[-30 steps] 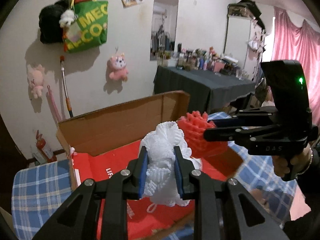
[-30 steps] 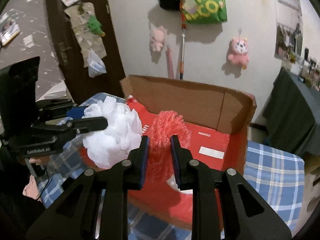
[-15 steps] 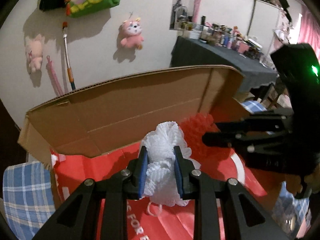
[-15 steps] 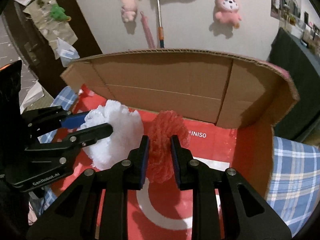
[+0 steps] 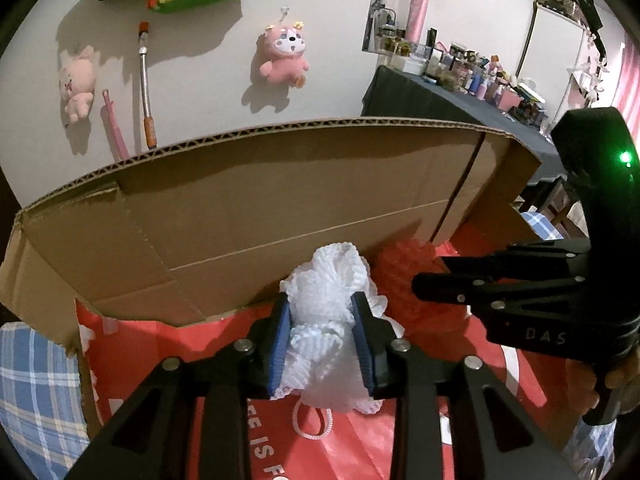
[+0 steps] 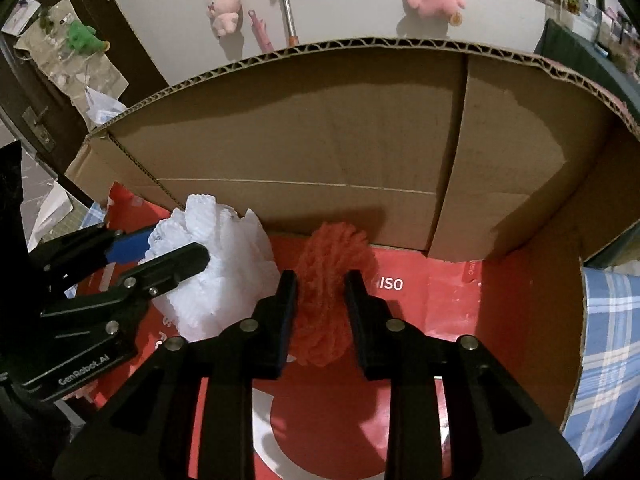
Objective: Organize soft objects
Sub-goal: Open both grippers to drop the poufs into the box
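The white pouf [image 5: 332,320] is a ruffled ball of mesh netting, bunched and pinched at its middle so the frills puff out above and below. A white cord loop [image 5: 314,424] hangs from its near underside onto the red liner [image 5: 160,344]. It sits inside the cardboard box [image 5: 280,200], low over the liner, near the far wall and left of the red pouf [image 6: 332,300].

The red pouf is a similar ruffled mesh ball, squeezed narrow at the sides so it stands taller than wide. It lies just beside the white one, near the far wall, over the liner's white print.
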A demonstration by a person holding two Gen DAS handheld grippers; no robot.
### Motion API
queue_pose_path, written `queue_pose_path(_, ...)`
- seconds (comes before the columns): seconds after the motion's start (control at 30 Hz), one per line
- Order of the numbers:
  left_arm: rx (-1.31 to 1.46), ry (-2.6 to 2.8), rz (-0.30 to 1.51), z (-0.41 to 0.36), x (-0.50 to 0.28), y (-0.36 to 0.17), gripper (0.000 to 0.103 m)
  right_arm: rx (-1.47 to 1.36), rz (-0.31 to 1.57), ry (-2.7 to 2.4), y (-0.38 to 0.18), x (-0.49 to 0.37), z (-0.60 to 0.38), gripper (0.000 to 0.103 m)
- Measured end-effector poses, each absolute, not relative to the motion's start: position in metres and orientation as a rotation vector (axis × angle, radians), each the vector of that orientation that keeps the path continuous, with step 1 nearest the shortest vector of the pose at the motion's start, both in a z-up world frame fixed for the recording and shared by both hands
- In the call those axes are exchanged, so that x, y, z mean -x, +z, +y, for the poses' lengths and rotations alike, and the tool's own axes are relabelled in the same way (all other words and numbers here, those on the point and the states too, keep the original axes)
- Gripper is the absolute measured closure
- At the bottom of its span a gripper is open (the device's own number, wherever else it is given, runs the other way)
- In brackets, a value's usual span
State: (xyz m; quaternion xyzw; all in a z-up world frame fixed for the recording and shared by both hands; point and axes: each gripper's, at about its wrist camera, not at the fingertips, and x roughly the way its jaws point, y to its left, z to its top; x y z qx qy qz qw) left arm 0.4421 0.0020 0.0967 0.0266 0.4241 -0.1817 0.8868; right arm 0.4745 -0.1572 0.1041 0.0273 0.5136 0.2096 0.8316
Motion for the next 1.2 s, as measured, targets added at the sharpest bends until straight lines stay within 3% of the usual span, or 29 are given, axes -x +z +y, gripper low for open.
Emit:
queue_pose_path(0.2,-0.084,-0.366,0.871,0.0,-0.444,0.098,0.06,-0.049,1.097,0.42,0.104,-0.473,-0.156,0.071)
queue_pose_path(0.33,-0.083,-0.353,0.873,0.002,-0.444,0.098,0.054,-0.031,1.093,0.394,0.104,-0.471,-0.156,0.048)
queue_pose_path(0.63,-0.086,-0.303,0.871,0.007,-0.44,0.098,0.027,-0.032,1.097,0.341,0.105,-0.468,-0.159,0.044)
queue_pose_path(0.83,-0.075,-0.282,0.837,0.011,-0.427,0.112,0.017,-0.026,1.07,0.329,0.117,-0.453,-0.164,0.043)
queue_pose_path(1.2,-0.034,-0.265,0.63,0.015,-0.339,0.185,0.0,0.036,0.874,0.333,0.198,-0.367,-0.167,0.027)
